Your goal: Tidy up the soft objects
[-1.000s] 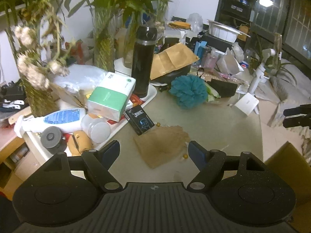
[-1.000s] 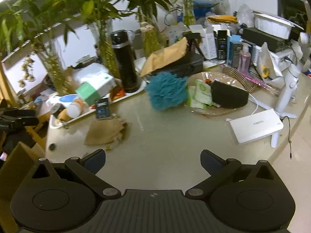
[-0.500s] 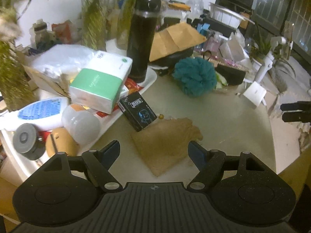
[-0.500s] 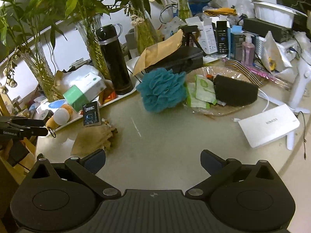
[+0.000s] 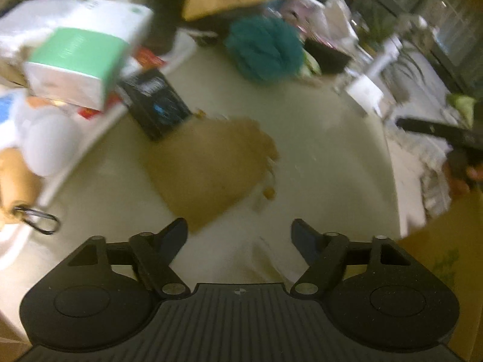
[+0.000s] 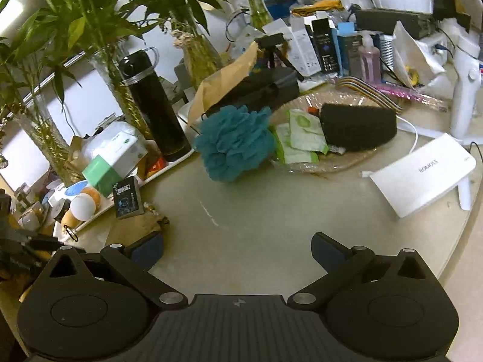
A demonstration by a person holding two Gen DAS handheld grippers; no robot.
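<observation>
One teal bath pouf [image 6: 234, 144] at 12 o'clock on table [image 6: 271, 220]. One tan cloth pouch [image 5: 211, 166], 9 o'clock. One black sponge [image 6: 359, 126], 1 o'clock. One black flask [image 6: 154, 105], 11 o'clock. One tissue box [image 6: 113, 160], one white power bank [image 6: 422, 175], 3 o'clock. One small black box [image 6: 128, 197]. Three vases of bamboo [image 6: 120, 84].

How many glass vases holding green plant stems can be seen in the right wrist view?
4: one at the far left edge, one behind the black bottle, one behind the brown paper bag, one further back. Clutter may hide others.

coarse tan cloth pouch [image 5: 211, 166]
</observation>
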